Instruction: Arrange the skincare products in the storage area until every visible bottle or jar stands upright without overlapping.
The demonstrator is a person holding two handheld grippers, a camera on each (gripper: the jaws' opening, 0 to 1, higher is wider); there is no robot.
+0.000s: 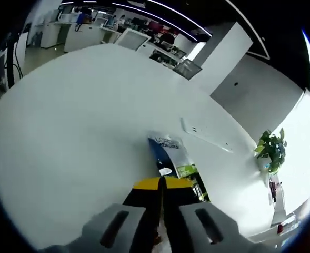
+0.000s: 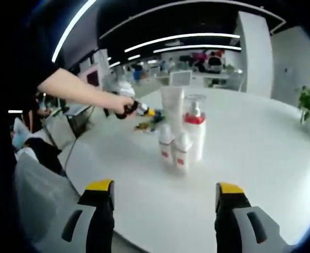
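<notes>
a: your left gripper has its jaws pressed together with no gap showing. just past the yellow tips a packet lies flat on the table. whether the tips pinch its near edge, i cannot tell.

b: how will it handle?

a: by the look of it, light, thin and glossy, so likely slippery and floppy. take it by an edge or a corner, not the flat face. its long axis runs away from you along the line of the jaws, blue end far, green part near and to the right.

b: and the bottles?

a: in the right gripper view they stand upright in a tight cluster mid-table: a tall tube, a pump bottle and two small bottles in front, touching or nearly so. your right gripper has its jaws wide apart, holding nothing, well short of them.

b: the stiff ones?

a: probably stiff plastic, top-heavy if nudged.
</notes>
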